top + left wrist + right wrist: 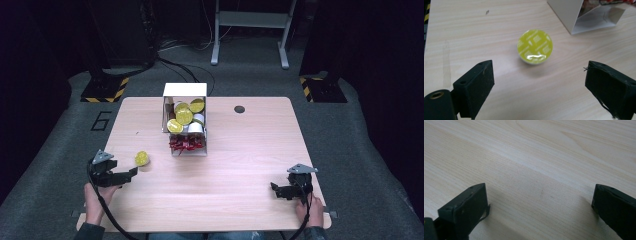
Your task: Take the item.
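A yellow-lidded capsule (142, 158) (535, 46) stands alone on the wooden table (240, 165), left of centre. My left gripper (127, 174) (539, 82) is just behind it toward the person, open, its jaws wide apart with nothing between them. A white box (185, 117) (574, 15) lies at the table's far middle, holding several yellow and white capsules and red packets at its open front. My right gripper (278, 190) (539, 205) rests low over bare wood near the right front, open and empty.
A dark round hole (239, 109) marks the tabletop to the right of the box. A grey metal stand (250, 30) is on the floor beyond the table. Black-and-yellow striped bases (105, 90) sit at the far left and right.
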The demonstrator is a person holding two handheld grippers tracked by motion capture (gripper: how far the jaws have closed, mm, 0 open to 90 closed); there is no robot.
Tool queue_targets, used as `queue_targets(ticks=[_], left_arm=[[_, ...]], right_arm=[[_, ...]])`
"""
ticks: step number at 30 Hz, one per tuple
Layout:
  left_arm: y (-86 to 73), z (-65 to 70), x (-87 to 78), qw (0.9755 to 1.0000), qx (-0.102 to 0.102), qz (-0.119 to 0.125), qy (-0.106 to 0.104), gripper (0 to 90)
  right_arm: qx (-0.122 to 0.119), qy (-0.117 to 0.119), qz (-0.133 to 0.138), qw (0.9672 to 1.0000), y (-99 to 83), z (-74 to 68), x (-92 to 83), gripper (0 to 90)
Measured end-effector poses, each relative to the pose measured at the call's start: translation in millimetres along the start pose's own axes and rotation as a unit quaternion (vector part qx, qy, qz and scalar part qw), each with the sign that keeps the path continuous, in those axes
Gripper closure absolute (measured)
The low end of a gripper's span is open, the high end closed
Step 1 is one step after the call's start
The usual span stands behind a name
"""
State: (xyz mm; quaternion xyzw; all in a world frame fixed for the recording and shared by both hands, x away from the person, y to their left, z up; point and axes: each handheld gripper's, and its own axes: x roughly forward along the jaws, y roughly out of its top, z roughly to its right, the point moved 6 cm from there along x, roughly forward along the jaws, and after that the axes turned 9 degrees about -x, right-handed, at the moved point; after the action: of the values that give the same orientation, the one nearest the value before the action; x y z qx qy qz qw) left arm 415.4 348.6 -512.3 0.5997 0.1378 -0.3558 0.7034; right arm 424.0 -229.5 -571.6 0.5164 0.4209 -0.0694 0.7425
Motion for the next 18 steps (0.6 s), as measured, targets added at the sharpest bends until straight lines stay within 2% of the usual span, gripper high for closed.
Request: queue_targets(ticks=[3, 4, 5, 8, 13, 18], left_arm=[[-8.4, -4.4, -2.1, 1.0, -0.001, -0.003, 0.006, 7.0], [-16.7, -9.3, -2.9, 0.9999, -0.005, -0.003, 0.01, 6.8], [-16.7, -9.3, -2.9, 0.9999, -0.005, -0.003, 0.01, 6.5], [-33.0, -20.1, -5.0, 0.9995, -0.008, -0.016, 0.027, 6.0], [-48.0, -31.0, -4.0, 0.9986, -0.011, -0.018, 0.049, 5.4], [-58.8, -38.2, 0.0, 0.9971, 0.005, -0.027, 0.072, 4.8]], right_arm=[[0.0, 0.0, 0.0, 1.0, 0.0, 0.0, 0.0, 0.0], [-0.001, 0.001, 0.0, 1.0, -0.1, 0.0, -0.1, 0.0], [-0.001, 0.001, 0.0, 1.0, -0.1, 0.0, -0.1, 0.0], [-0.001, 0.0, 0.0, 1.0, -0.1, 0.0, -0.1, 0.0], [-0.001, 0.001, 0.0, 1.0, -0.2, 0.0, -0.1, 0.0], [-0.001, 0.001, 0.0, 1.0, -0.2, 0.1, -0.2, 0.0]])
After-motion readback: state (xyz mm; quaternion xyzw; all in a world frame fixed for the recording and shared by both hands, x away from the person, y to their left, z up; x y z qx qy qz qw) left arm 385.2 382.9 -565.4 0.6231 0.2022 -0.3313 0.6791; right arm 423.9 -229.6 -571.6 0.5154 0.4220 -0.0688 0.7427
